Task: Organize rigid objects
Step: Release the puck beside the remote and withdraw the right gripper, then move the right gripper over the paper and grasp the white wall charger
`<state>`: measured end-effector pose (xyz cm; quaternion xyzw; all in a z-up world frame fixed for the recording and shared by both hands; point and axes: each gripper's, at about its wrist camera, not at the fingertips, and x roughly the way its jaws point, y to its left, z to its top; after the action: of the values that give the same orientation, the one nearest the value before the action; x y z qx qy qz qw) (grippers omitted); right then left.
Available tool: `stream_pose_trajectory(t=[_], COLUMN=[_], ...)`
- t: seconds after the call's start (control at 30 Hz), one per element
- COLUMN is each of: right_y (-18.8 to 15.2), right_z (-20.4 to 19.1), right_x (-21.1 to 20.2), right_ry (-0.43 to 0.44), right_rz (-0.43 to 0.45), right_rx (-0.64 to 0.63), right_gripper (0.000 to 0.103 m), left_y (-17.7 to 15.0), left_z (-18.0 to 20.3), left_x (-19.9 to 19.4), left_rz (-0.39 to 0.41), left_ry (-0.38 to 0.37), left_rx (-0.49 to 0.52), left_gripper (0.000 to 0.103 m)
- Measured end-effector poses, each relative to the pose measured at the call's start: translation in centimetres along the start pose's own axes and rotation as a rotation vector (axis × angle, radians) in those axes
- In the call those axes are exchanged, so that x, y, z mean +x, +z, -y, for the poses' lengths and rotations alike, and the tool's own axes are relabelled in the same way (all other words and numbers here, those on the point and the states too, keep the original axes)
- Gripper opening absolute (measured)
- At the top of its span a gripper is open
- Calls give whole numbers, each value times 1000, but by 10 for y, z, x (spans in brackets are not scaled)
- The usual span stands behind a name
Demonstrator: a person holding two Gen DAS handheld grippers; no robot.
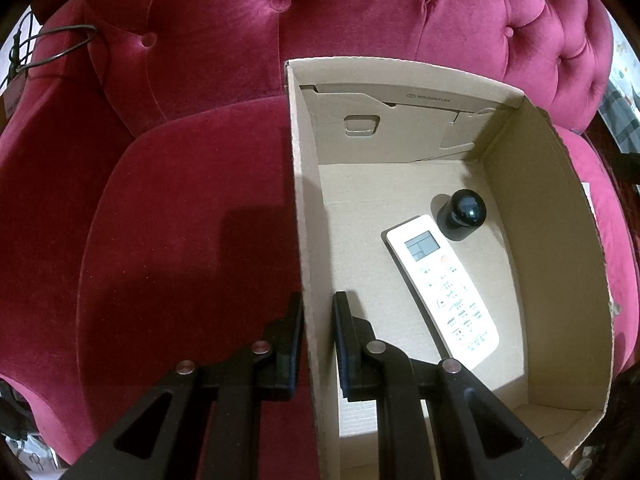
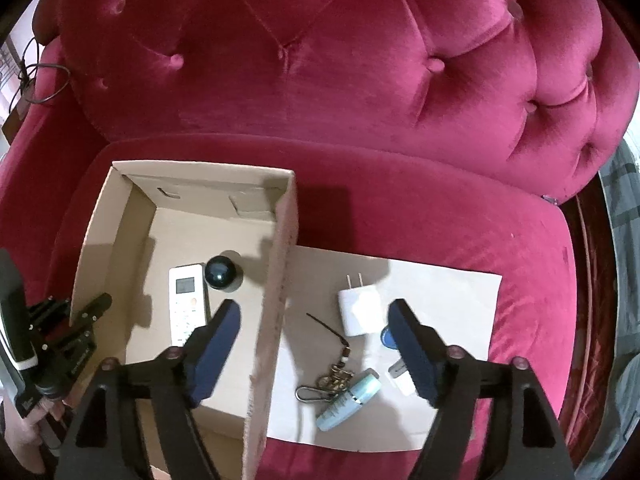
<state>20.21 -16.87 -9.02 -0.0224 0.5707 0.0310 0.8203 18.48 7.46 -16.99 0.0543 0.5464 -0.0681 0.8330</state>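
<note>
An open cardboard box (image 1: 552,240) sits on a red velvet sofa. Inside it lie a white remote (image 1: 444,284) and a black round-topped object (image 1: 462,212). My left gripper (image 1: 318,316) is shut on the box's left wall, one finger on each side. In the right wrist view the box (image 2: 280,280) holds the remote (image 2: 186,296) and the black object (image 2: 220,274). My right gripper (image 2: 314,307) hangs open above the box's right wall, holding nothing. Below it, on a white sheet (image 2: 452,320), lie a white charger (image 2: 358,308), keys (image 2: 332,376) and a light blue device (image 2: 348,400).
A blue round item (image 2: 385,334) and a small white adapter (image 2: 402,378) are partly hidden behind the right finger. The left tool (image 2: 76,320) and a person's hand (image 2: 28,432) are at the box's left side. The tufted sofa back (image 2: 360,60) rises behind. A cable (image 1: 60,44) lies on the armrest.
</note>
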Motion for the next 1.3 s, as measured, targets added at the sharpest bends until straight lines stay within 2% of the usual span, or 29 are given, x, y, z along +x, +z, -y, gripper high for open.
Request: stream_pose_trajectory(t=[0.07, 0.2, 0.23, 0.67, 0.97, 1.3], right_y=[-2, -5, -6, -11, -15, -20], right_z=[7, 18, 21, 47, 57, 57], right_x=[0, 3, 4, 24, 52, 86], right_ry=[2, 5, 2, -1, 25, 15], right_rz=[2, -1, 2, 6, 6, -26], right_rx=[5, 25, 29, 19, 2, -9], right_gripper=[86, 102, 103, 103, 103, 103], left_y=[0, 1, 1, 1, 0, 0], left_z=[-1, -1, -1, -2, -2, -3], left_x=[0, 0, 0, 0, 1, -1], left_rz=[-1, -1, -1, 0, 1, -1], left_ry=[-1, -2, -2, -1, -3, -2], left_rx=[-2, -2, -2, -3, -5, -8], left_gripper=[15, 15, 15, 15, 15, 15])
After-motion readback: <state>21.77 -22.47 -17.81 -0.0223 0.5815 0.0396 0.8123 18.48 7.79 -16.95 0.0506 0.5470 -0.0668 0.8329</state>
